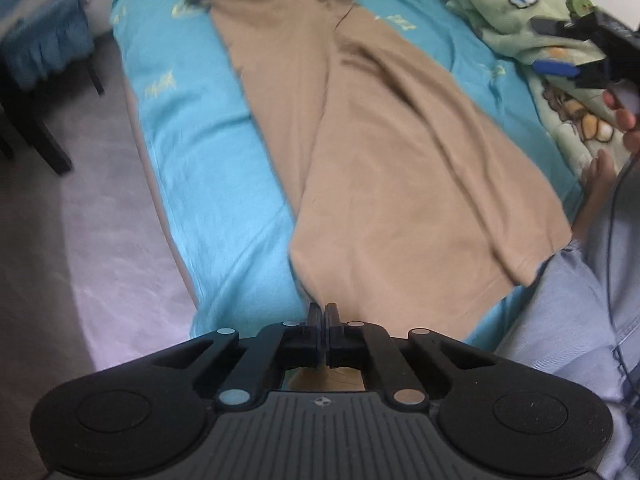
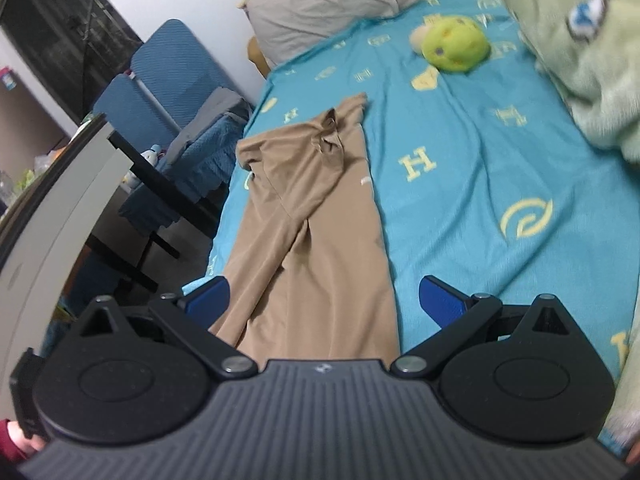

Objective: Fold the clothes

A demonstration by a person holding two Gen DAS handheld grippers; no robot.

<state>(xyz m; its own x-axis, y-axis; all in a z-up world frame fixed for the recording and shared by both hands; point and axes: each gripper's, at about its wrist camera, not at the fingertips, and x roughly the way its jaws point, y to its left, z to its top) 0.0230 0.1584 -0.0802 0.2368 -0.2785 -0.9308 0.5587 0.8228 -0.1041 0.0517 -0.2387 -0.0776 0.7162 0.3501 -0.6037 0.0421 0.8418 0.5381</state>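
Note:
A tan shirt (image 1: 380, 152) lies lengthwise on the turquoise bed sheet (image 1: 200, 168), one side folded over the middle and its collar at the far end. My left gripper (image 1: 323, 312) is shut on the shirt's near hem; tan cloth shows under its jaws. In the right wrist view the same shirt (image 2: 320, 240) runs away from me along the bed's left side. My right gripper (image 2: 324, 300) hangs open above the shirt's near end, blue pads (image 2: 440, 300) wide apart with nothing between them. It also shows at the right edge of the left wrist view as the right gripper (image 1: 560, 68).
A green patterned blanket (image 1: 520, 12) is heaped along the bed's right side, with a green plush toy (image 2: 456, 44) and grey pillow (image 2: 332, 4) near the head. A blue chair (image 2: 160, 80) and dark table (image 2: 160, 184) stand left of the bed. A person's jeans-clad leg (image 1: 568, 320) is at right.

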